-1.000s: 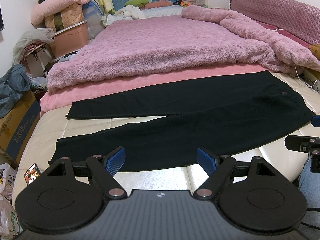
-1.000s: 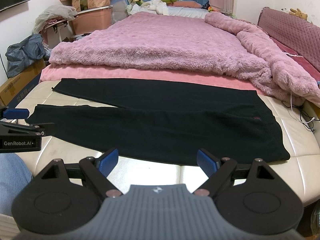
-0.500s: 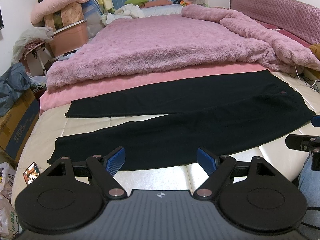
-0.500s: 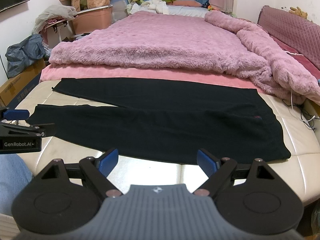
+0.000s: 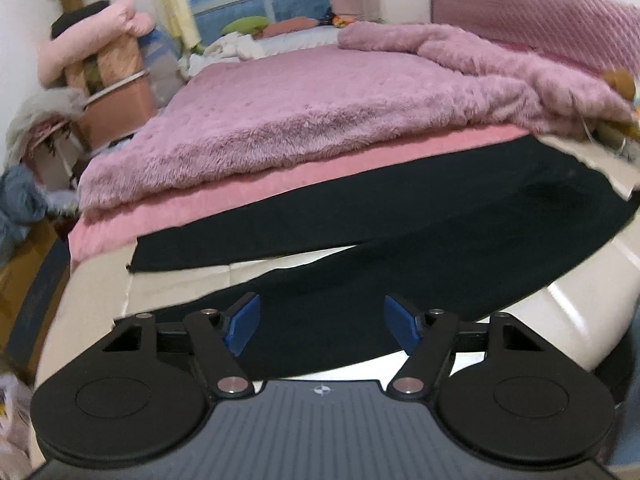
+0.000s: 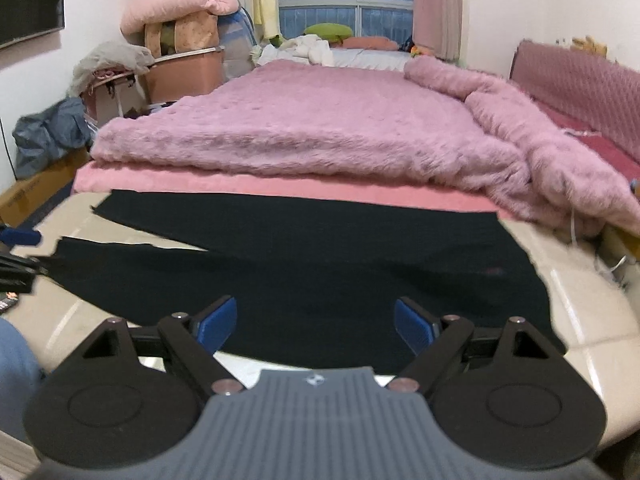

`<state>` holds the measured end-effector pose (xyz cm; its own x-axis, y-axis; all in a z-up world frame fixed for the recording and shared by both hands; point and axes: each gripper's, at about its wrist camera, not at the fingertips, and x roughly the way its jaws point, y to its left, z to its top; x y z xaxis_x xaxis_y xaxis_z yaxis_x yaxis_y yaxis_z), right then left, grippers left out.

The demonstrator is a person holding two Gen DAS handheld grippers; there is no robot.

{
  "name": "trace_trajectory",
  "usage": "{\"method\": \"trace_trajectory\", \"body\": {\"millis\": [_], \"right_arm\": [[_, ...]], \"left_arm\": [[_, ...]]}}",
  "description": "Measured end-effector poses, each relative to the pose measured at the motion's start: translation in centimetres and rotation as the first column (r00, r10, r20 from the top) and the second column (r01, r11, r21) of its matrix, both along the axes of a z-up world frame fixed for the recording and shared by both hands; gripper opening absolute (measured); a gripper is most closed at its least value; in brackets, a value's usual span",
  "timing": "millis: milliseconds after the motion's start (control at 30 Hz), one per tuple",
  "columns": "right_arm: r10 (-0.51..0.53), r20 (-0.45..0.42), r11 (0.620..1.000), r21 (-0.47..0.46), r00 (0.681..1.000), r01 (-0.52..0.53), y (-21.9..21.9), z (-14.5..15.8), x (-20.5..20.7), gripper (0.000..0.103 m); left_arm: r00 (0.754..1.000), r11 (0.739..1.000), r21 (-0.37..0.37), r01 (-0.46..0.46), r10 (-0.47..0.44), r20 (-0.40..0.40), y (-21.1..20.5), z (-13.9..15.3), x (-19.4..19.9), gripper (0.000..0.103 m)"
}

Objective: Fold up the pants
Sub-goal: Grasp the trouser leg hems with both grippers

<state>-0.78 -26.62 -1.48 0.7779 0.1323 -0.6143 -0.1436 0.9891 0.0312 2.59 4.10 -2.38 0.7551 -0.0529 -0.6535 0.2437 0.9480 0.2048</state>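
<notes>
Black pants [image 5: 400,240] lie flat on the cream mattress [image 5: 100,292], legs spread in a V toward the left, waist at the right. My left gripper [image 5: 322,330] is open and empty, low over the near leg close to its front edge. My right gripper [image 6: 316,326] is open and empty, low over the pants [image 6: 320,256] near the waist end, by the front edge. The left gripper's side shows at the left edge of the right wrist view [image 6: 16,256].
A fluffy purple blanket [image 6: 300,136] over a pink sheet [image 6: 240,184] covers the bed behind the pants. A cable [image 6: 576,224] lies at the right. Boxes, bags and stacked bedding [image 6: 176,40] stand left of the bed. A padded headboard [image 6: 580,80] is at the right.
Both grippers have moved forward and lower toward the pants, which now fill more of each view. Both stay open. The pants have not moved.
</notes>
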Motion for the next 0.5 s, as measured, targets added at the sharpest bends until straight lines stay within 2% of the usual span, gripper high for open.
{"method": "trace_trajectory", "body": {"millis": [33, 167, 233, 267, 333, 400, 467, 500], "right_arm": [[-0.002, -0.001, 1.0, -0.012, 1.0, 0.002, -0.9, -0.2, 0.6, 0.082], [-0.007, -0.028, 0.998, -0.067, 1.0, 0.005, -4.3, -1.3, 2.8, 0.077], [-0.006, -0.063, 0.994, -0.107, 0.998, -0.001, -6.2, -2.3, 4.1, 0.063], [-0.007, -0.081, 0.992, -0.13, 0.997, -0.004, -7.2, -2.9, 4.7, 0.059], [-0.023, -0.122, 0.985, -0.175, 0.992, 0.001, -9.0, -4.3, 5.7, 0.044], [-0.039, -0.158, 0.979, -0.204, 0.987, 0.006, -10.9, -5.7, 6.5, 0.036], [-0.06, -0.187, 0.973, -0.231, 0.981, 0.016, -12.4, -6.9, 7.1, 0.036], [-0.078, -0.202, 0.968, -0.248, 0.976, 0.026, -13.2, -7.5, 7.6, 0.036]], "left_arm": [[0.999, 0.999, 0.023, 0.032, -0.032, 0.002, 0.4, -0.4, 0.4, 0.076], [0.984, 0.977, 0.12, 0.175, -0.175, -0.014, 2.2, -2.3, 1.6, 0.073], [0.972, 0.955, 0.181, 0.236, -0.23, -0.056, 3.3, -3.7, 2.4, 0.071], [0.966, 0.943, 0.211, 0.259, -0.249, -0.07, 3.7, -4.5, 2.6, 0.07], [0.953, 0.909, 0.285, 0.304, -0.285, -0.108, 4.5, -6.1, 3.1, 0.065], [0.942, 0.871, 0.358, 0.336, -0.3, -0.153, 5.2, -7.7, 3.4, 0.061], [0.932, 0.829, 0.428, 0.361, -0.303, -0.2, 6.1, -9.4, 3.6, 0.06], [0.93, 0.817, 0.446, 0.366, -0.297, -0.219, 6.7, -10.0, 3.7, 0.056]]}}
